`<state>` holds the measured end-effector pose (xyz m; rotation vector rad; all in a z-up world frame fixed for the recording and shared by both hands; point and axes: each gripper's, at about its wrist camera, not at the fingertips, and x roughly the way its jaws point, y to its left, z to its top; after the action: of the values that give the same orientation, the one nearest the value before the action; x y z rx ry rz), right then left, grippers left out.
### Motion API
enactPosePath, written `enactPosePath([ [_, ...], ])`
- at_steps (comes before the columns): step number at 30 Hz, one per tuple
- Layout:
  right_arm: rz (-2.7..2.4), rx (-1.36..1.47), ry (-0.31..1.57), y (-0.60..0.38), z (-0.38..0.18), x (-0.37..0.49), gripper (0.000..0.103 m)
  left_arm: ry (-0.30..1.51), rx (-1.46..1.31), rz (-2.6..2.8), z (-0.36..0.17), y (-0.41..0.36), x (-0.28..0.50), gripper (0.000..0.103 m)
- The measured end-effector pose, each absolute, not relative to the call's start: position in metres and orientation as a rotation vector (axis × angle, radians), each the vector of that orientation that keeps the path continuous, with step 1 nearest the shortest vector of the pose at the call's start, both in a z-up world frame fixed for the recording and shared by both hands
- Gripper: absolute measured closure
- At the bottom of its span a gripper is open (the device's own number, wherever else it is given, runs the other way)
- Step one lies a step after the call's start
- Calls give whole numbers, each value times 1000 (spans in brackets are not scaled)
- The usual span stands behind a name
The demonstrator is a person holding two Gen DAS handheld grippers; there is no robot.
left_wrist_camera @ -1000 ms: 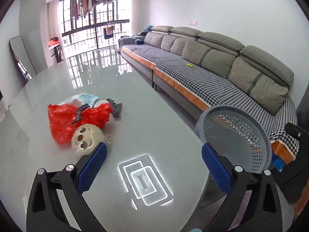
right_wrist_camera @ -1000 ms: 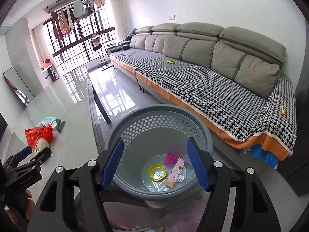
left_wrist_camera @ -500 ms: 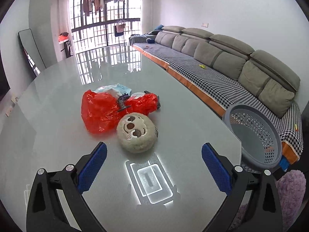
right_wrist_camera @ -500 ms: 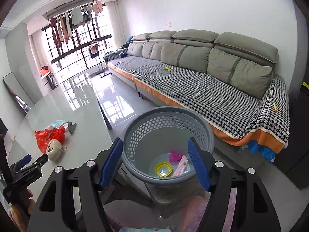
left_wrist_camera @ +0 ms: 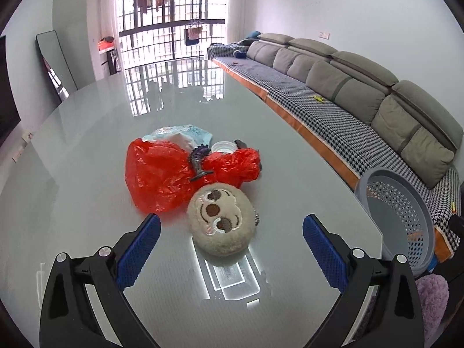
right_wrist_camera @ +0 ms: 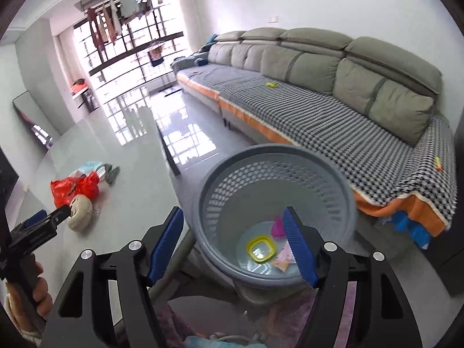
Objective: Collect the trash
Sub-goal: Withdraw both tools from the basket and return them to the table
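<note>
A glossy grey glass table [left_wrist_camera: 87, 203] carries a small heap of rubbish: a crumpled red plastic bag [left_wrist_camera: 162, 174], a pale blue-and-white soft packet [left_wrist_camera: 185, 133] tucked behind it, a white round cap [left_wrist_camera: 222, 146] and a dark purple spiky toy figure [left_wrist_camera: 198, 159] lying across the bag's top. Just in front of the bag, touching it, rests a round beige plush head with an embroidered face [left_wrist_camera: 220, 220]. The left gripper [left_wrist_camera: 231, 239] hangs over the near part of the table with its blue-padded jaws spread wide; nothing is between the pads, and the plush head sits just ahead of them, apart from both. Off the table's right edge stands a grey perforated plastic basket [right_wrist_camera: 275, 203], and inside on its floor lie a yellow ring-shaped lid [right_wrist_camera: 260, 249], a pink scrap [right_wrist_camera: 277, 227] and a pale pink wrapper [right_wrist_camera: 282, 258]. The right gripper [right_wrist_camera: 232, 245] hovers above the basket's rim, its jaws apart with no item in them. A long grey sofa with a houndstooth cover [right_wrist_camera: 319, 110] runs along the wall beyond. In the right wrist view a hand [right_wrist_camera: 37, 295] grips the left tool's handle.
</note>
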<state>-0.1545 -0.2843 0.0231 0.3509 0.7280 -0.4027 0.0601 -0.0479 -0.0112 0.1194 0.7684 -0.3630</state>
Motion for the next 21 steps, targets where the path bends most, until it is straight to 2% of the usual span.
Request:
enactPosePath([
  [11, -132, 330, 790, -252, -7, -72, 35, 794, 119, -172, -16, -10, 70, 6],
  [21, 85, 225, 838, -172, -13, -4, 35, 753, 113, -88, -11, 31, 73, 6],
])
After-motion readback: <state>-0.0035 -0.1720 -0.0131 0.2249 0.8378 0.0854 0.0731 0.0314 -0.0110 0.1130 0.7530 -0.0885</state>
